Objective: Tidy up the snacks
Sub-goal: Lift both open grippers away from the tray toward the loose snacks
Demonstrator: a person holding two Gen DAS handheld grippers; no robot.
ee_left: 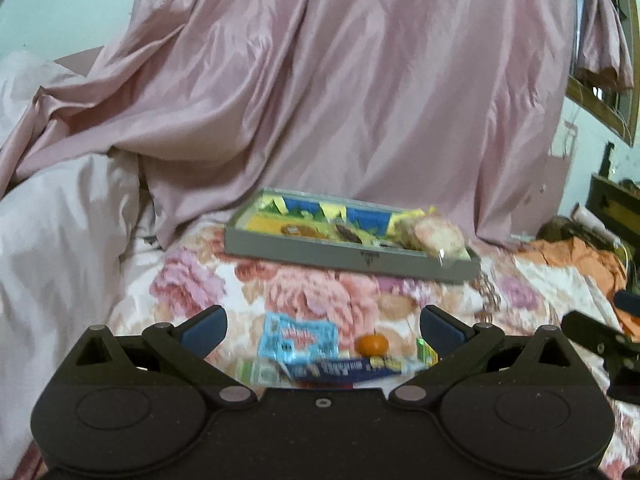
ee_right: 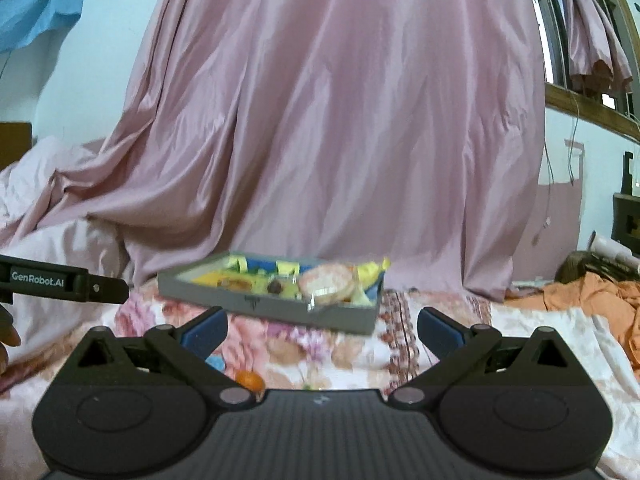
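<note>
Left wrist view puts your left tool (ee_left: 323, 330) low over the floral bedspread (ee_left: 304, 288), its blue pads spread wide with nothing between them. Just past them lie the loose snacks: a light blue packet (ee_left: 298, 338), a small orange fruit (ee_left: 372, 344), a dark blue wrapper (ee_left: 344, 370) and a green-yellow piece (ee_left: 426, 350) partly hidden behind the right finger. All are blurred, so you cannot read their print. Farther back on the bed sits the grey tray (ee_left: 352, 258), already holding yellow and blue packs and a clear bag of round biscuits (ee_left: 434, 236) at its right end; the packs run together in the blur. At the right edge a dark bit of your other tool pokes in, cut off.

From the right wrist, your right tool (ee_right: 322, 330) is likewise spread and empty. The tool body hides most of the loose snacks; only the orange and a blue corner peek out.
</note>
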